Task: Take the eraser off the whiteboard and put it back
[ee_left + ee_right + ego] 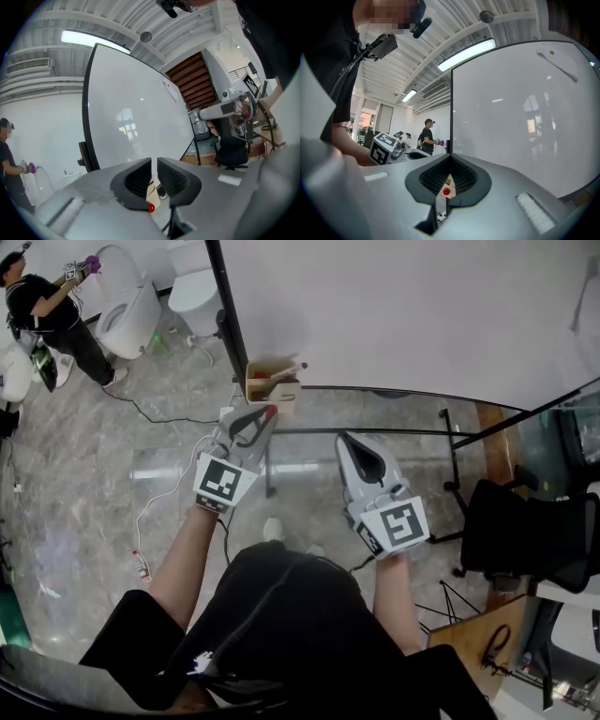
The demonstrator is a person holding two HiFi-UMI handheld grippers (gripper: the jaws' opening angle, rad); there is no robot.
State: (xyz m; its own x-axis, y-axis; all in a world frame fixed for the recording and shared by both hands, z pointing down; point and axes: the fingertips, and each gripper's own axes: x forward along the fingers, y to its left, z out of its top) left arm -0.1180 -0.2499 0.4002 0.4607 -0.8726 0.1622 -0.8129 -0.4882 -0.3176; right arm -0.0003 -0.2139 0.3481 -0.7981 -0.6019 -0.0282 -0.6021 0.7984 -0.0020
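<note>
The whiteboard stands ahead. The left gripper, jaws a narrow slit apart and holding nothing, points just beneath a tan box at the board's lower edge. Whether the eraser lies in it I cannot tell. The right gripper is closed and empty.

This looks like an indoor test lab or open workroom. There is a large whiteboard, a black office chair, strip lights under a white ribbed ceiling, a polished stone floor, and a second person working at white toilets.
</note>
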